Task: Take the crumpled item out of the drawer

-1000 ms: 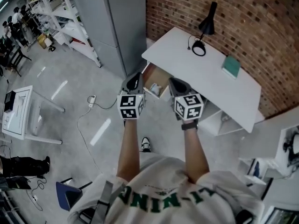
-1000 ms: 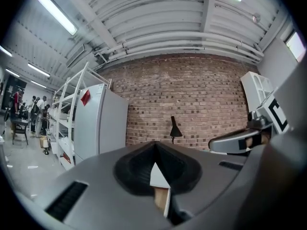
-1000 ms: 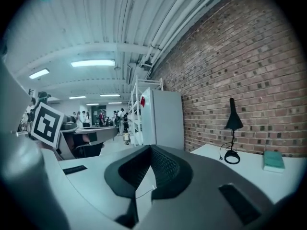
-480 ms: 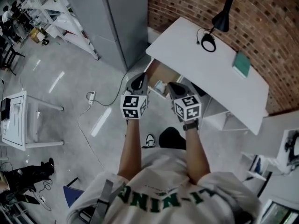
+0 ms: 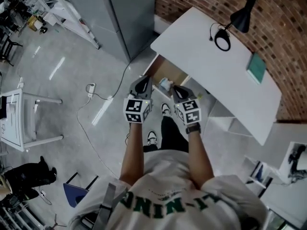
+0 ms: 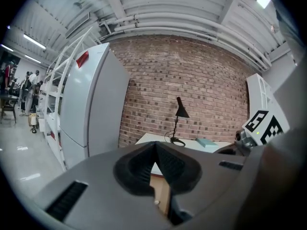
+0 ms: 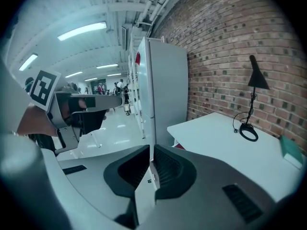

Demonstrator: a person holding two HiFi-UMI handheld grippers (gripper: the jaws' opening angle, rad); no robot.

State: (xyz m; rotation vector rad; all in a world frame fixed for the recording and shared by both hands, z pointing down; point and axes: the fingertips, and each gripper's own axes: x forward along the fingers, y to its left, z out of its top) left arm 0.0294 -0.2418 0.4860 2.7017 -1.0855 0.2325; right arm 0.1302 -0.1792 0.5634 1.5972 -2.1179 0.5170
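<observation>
Over the last second the person has walked in toward the desk [image 5: 216,71], so the left gripper [image 5: 143,84] and right gripper [image 5: 179,91], both pinched together and empty, now hang at the open drawer [image 5: 165,71] under the desk, where the crumpled item [image 5: 164,84] lies unreached.

Readable text, head view: the person's white shirt [image 5: 163,195] carries one line of green block capitals joined by hyphens. It is upside down to the camera and broken by folds, so no whole word can be read.

Left marker cube [image 5: 137,110] and right marker cube [image 5: 188,111]: black-and-white square code patterns only, not lettering.

Left gripper view: red label [image 6: 82,59] near the top edge of the refrigerator [image 6: 91,104]; its print is too small to read.
</observation>
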